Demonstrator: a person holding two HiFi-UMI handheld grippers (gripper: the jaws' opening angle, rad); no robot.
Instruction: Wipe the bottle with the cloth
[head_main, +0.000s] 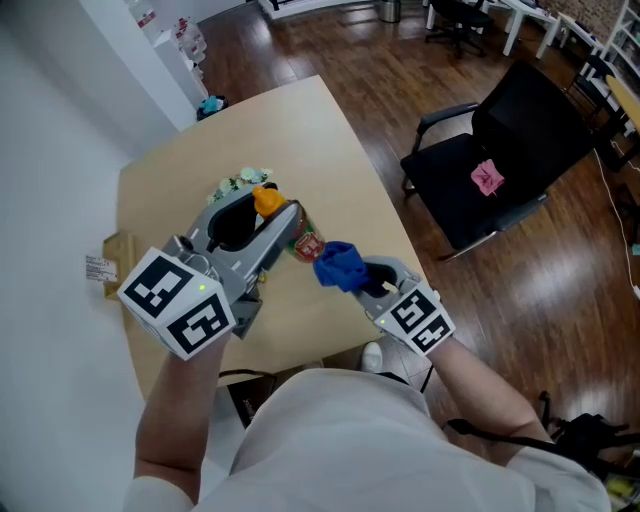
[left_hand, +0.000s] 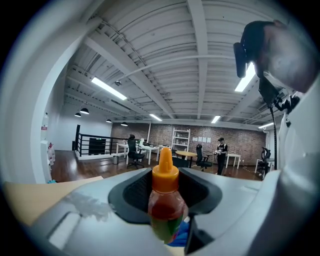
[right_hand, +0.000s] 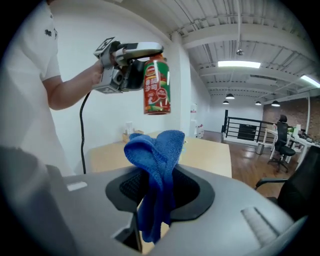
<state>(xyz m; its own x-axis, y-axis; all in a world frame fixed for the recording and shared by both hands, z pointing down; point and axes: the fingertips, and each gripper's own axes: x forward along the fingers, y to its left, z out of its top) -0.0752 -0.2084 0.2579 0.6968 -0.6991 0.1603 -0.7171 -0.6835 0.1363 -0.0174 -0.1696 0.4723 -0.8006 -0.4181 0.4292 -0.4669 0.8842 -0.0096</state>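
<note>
Left gripper (head_main: 270, 225) was clenched on the sauce bottle (head_main: 305, 244) and held it up off the tan table (head_main: 180, 180). The jaws pinched the upper body just below the orange cap (head_main: 268, 200). The labelled body stuck out free past them.

Bottle's long axis in the head view: cap at upper left, base at lower right. So the base end pointed at my other hand.

Key relation: the blue cloth (head_main: 338, 265) sat just beside the base end, on its right. The head view made them look touching. The right gripper view showed the bottle above and beyond the cloth with a gap, so my read was near, not yet in contact.

Right gripper (head_main: 365, 275) was closed on the cloth. The jaws pinched it mid-fold, with a loose bunch above them and a tail hanging below.

My call on the move: the right hand was the nearer one and should do the travel, up and left, to press the bunch onto the label. The left hand only had to hold or roll the bottle. The bare label side faced the cloth, so access looked fine.

Count:
- 1 bottle
- 1 cloth
- 2 grippers, both loaded
</note>
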